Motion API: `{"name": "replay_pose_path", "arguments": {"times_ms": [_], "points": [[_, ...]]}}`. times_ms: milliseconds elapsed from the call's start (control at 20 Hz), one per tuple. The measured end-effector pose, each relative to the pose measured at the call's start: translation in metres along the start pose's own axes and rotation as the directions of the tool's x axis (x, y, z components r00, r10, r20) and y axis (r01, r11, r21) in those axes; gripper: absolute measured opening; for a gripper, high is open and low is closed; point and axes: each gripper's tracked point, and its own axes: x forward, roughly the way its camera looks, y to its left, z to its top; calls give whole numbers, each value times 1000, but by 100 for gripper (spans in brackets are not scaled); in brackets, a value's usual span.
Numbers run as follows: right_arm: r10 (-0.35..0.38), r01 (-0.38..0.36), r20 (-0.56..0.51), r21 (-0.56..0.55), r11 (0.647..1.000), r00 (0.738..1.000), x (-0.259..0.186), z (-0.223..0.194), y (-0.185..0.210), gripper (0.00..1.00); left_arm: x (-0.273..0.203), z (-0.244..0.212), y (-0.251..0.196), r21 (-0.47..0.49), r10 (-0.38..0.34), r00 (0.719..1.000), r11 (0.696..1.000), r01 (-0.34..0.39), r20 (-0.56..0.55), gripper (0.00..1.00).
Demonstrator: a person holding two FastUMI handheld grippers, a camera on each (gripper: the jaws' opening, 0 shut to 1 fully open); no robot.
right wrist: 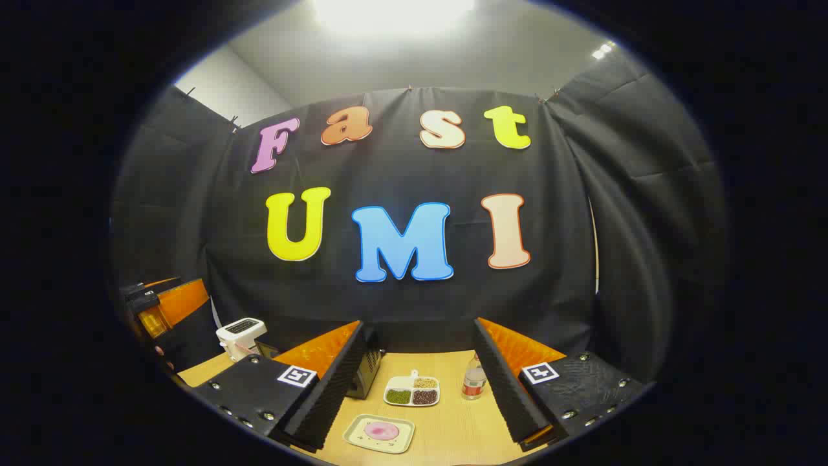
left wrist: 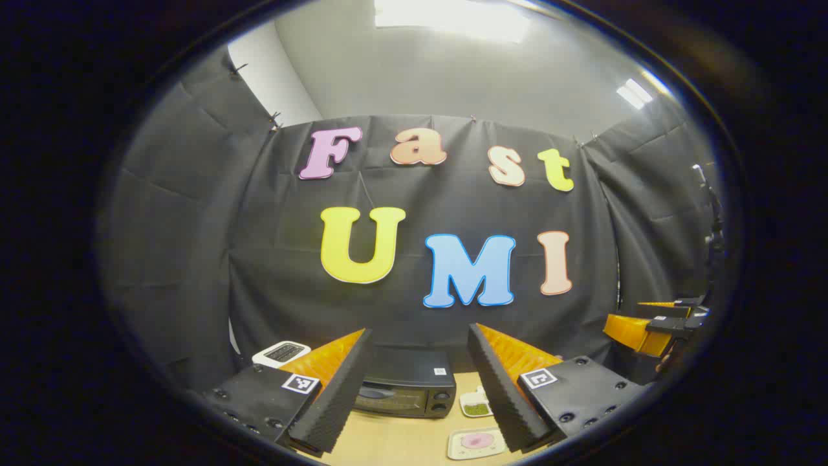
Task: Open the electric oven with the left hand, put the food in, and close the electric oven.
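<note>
A black electric oven (left wrist: 406,388) stands on the wooden table with its door closed; in the right gripper view its side (right wrist: 363,366) peeks out behind my finger. Pink food lies on a small pale tray (left wrist: 477,443), also seen in the right gripper view as the tray (right wrist: 380,433) near the table's front. My left gripper (left wrist: 417,388) is open, held above the table in front of the oven and apart from it. Open as well, my right gripper (right wrist: 417,395) hovers over the table with nothing between its fingers. Far off, the other gripper (left wrist: 653,323) appears at the right edge.
A white divided dish (right wrist: 412,391) with green, brown and tan portions sits behind the tray. A small bottle (right wrist: 474,382) stands to its right. A white toaster (right wrist: 240,336) is at the left, seen too as the toaster (left wrist: 281,353). The left gripper's body (right wrist: 162,307) is at the left edge.
</note>
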Motion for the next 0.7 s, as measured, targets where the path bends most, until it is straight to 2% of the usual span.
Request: {"name": "replay_pose_path", "arguments": {"times_ms": [50,100,200,250,400,700], "points": [[12,-12,4,10,1000,1000,2,1,0,99,0,-1,0,16,11,1000,1000,-11,1,97],[23,-23,5,14,1000,1000,4,0,0,99,1,-2,0,30,15,1000,999,-15,1,100],[19,-19,-15,18,1000,1000,8,-3,-3,99,2,-1,-4,39,2,1000,999,-2,3,100],[8,-8,-11,28,1000,1000,8,-2,-4,100,3,0,-5,38,-8,1000,999,7,11,97],[-43,42,1,25,999,999,11,2,-5,99,11,0,-4,14,-51,999,999,51,1,100],[-88,87,16,19,996,996,18,4,2,100,26,-10,10,-12,-105,994,994,105,-19,100]]}}
